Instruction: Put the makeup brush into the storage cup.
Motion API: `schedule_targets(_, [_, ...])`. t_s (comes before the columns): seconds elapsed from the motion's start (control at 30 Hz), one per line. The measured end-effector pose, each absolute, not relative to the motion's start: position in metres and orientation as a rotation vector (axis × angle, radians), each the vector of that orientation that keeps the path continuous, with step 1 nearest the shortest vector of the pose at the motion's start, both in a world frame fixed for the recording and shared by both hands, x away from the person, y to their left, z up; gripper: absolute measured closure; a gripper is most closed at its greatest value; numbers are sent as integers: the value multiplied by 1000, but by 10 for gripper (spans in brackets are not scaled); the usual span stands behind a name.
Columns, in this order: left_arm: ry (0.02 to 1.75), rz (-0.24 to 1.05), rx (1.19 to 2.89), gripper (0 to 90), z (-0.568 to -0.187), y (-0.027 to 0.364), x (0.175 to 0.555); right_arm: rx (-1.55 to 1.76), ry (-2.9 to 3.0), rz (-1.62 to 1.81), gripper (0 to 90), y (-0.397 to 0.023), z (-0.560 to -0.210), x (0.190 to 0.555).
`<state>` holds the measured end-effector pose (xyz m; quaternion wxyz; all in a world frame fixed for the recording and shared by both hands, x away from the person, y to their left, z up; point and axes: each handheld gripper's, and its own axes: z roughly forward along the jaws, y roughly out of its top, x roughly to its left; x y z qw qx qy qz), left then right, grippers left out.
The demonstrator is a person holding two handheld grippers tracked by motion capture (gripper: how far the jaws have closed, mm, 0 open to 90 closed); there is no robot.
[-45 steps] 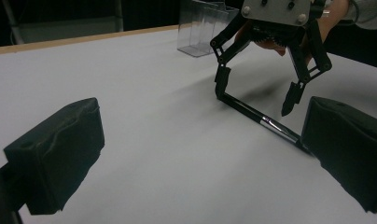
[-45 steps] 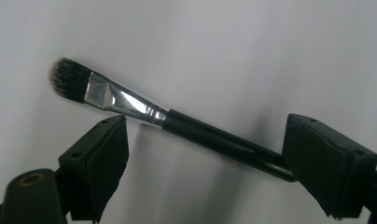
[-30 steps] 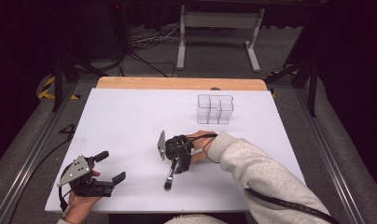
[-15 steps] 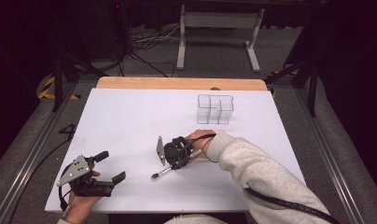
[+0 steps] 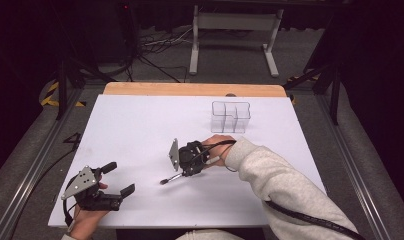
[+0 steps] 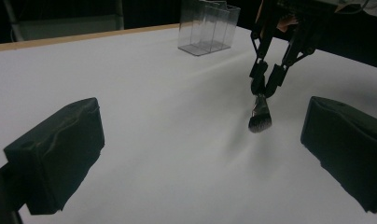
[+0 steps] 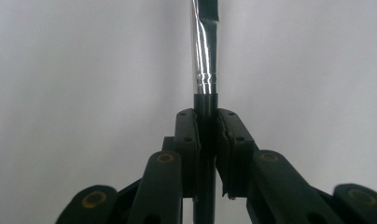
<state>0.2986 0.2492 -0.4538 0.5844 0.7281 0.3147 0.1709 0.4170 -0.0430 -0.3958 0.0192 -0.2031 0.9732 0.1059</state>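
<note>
Where the makeup brush (image 5: 171, 178) sat between open jaws a second ago, it is now clamped by its black handle in the right gripper (image 5: 186, 171), jaws having just closed on it; bristle end points toward the surface's left edge, a little in from the near edge, around the middle. In the right gripper view the pads (image 7: 186, 140) press both sides of the handle, silver ferrule just beyond them. From the left gripper view, the brush head (image 6: 260, 119) hangs tilted, apparently lifted a little off the white surface (image 5: 140, 125). Judgement: grasp made, carry comes next. Clear compartment holder (image 5: 231, 116) stands well apart, toward the far right corner; likely destination. Left gripper (image 5: 116, 179) rests at the near left corner, jaws wide open, holding nothing
</note>
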Motion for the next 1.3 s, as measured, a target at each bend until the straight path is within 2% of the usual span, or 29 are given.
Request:
schedule_targets(0.47, [739, 401, 1696, 3, -454, 249, 299, -513, 2958, 533, 796, -59, -360, 424])
schedule_targets(1.3, [737, 400, 1699, 3, -455, 248, 299, -236, 2852, 1001, 795, -94, -338, 439])
